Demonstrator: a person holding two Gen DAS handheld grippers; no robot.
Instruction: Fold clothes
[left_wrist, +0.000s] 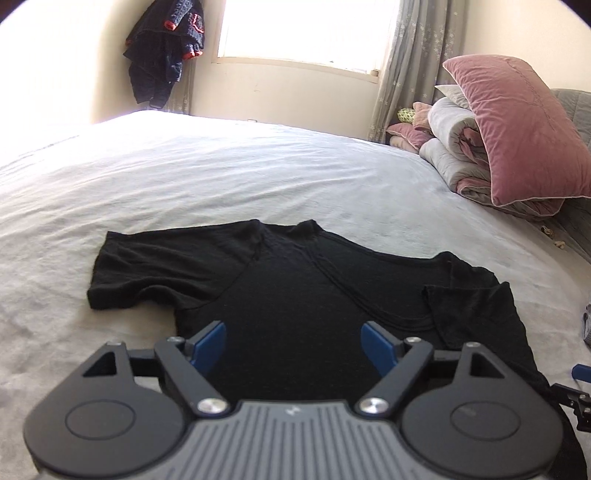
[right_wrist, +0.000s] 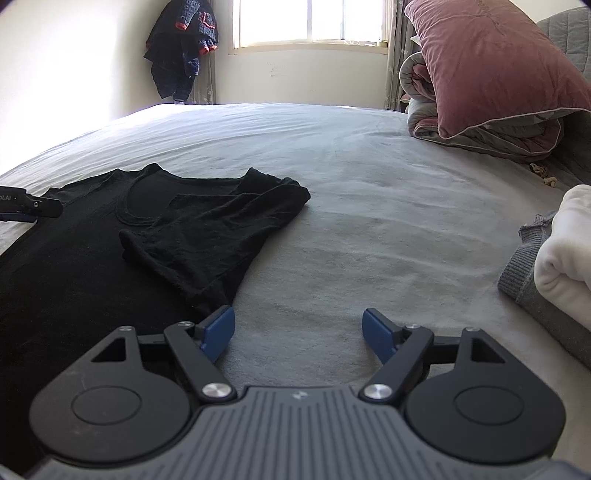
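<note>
One black T-shirt (left_wrist: 295, 291) on the white bed sheet (left_wrist: 229, 177), spread flat, neck end away from the cameras, hem end toward them and out of view. Left sleeve (left_wrist: 162, 266) lying straight out; right sleeve (right_wrist: 207, 236) already turned in over the chest. Fits either a side fold just under way or a shirt laid out with one sleeve flopped over, so no call on stage.

Handling, as judged: thin knit, light, limp, no stiffness; will drape and drag rather than hold shape. Clings a bit to the sheet, not slippery, not fragile. Best grip points likely seams and doubled edges: shoulder seam, sleeve cuff, side edge. Pinch a single layer only, otherwise both layers lift.

Left gripper (left_wrist: 293, 341) released, blue pads wide apart, hovering over the shirt's mid-body, nothing between the pads. Right gripper (right_wrist: 298, 334) also released, empty, over bare sheet just off the shirt's right side edge; its left pad sits at the fabric edge, contact not resolvable.

Folded grey and white clothes (right_wrist: 554, 266) stacked to the right, well apart from the shirt. Pink pillow (left_wrist: 517, 129) on a rolled quilt at the far right.
</note>
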